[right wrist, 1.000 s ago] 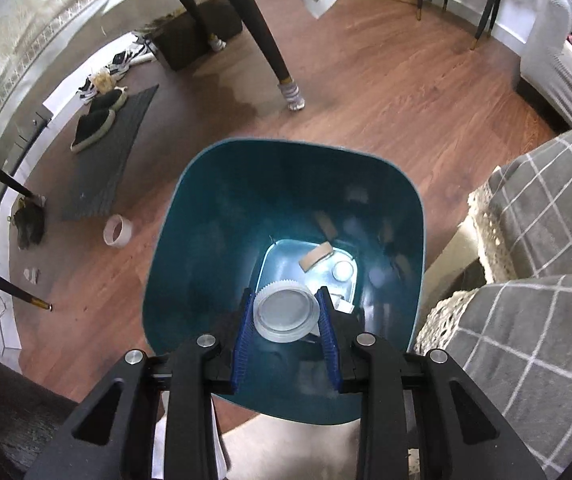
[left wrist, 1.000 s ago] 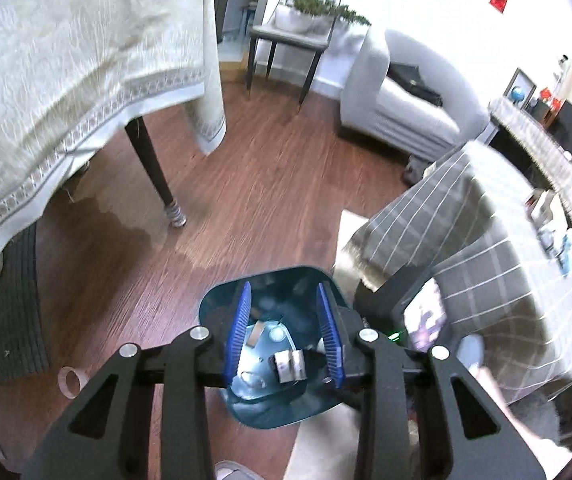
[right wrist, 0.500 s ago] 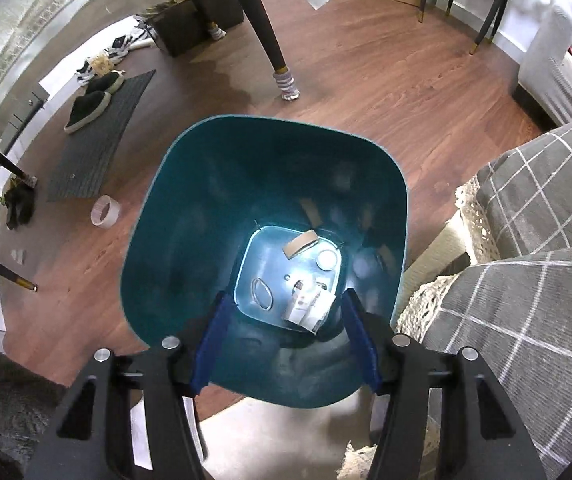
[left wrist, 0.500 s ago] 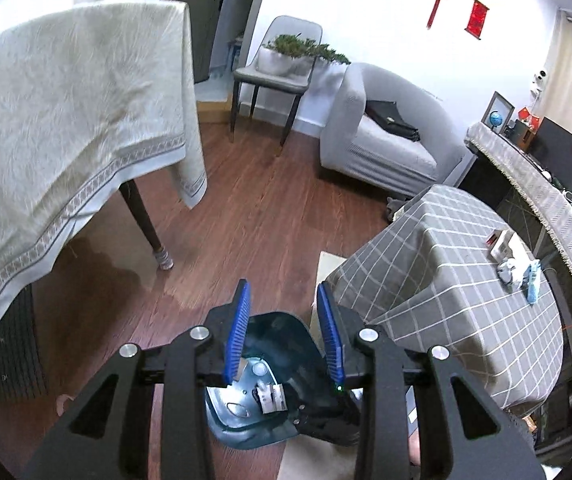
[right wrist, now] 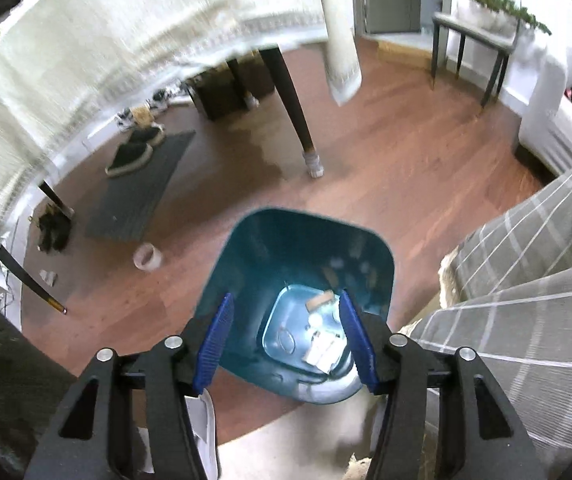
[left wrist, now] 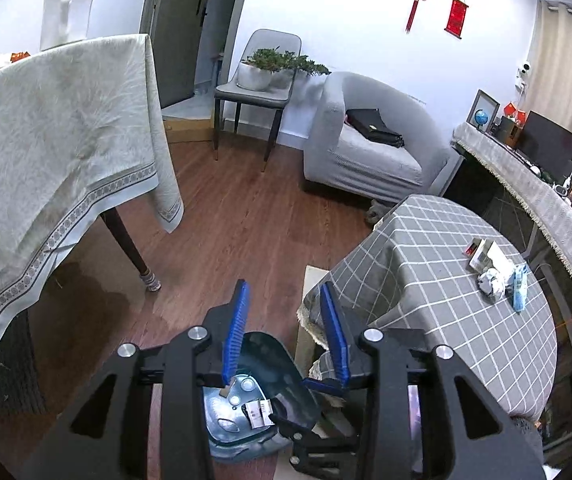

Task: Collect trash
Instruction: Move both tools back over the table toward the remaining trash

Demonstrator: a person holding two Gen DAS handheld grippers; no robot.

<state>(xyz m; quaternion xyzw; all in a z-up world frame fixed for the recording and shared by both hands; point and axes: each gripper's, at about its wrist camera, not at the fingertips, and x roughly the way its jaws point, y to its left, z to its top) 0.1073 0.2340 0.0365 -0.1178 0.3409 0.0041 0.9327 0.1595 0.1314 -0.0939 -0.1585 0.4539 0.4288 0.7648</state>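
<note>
A teal trash bin (right wrist: 286,248) stands on the wood floor beside the checked table; it also shows in the left wrist view (left wrist: 270,356). Small scraps and a white box (right wrist: 324,350) lie on its bottom. My right gripper (right wrist: 286,328) is open and empty above the bin. My left gripper (left wrist: 284,324) is open and empty, raised high over the bin. A crumpled paper ball (left wrist: 492,280), a small carton (left wrist: 480,252) and a blue packet (left wrist: 519,284) lie on the checked tablecloth (left wrist: 426,264) at the right.
A big table with a white cloth (left wrist: 46,140) stands at the left, its dark leg (right wrist: 294,112) near the bin. A tape roll (right wrist: 147,256), a dark mat (right wrist: 142,184) and slippers (right wrist: 134,152) lie on the floor. A grey armchair (left wrist: 366,148) and a chair (left wrist: 254,92) stand behind.
My right gripper opened and let go of the clear round lid over the bin, then drew up and back. My left gripper rose and tilted up toward the room.
</note>
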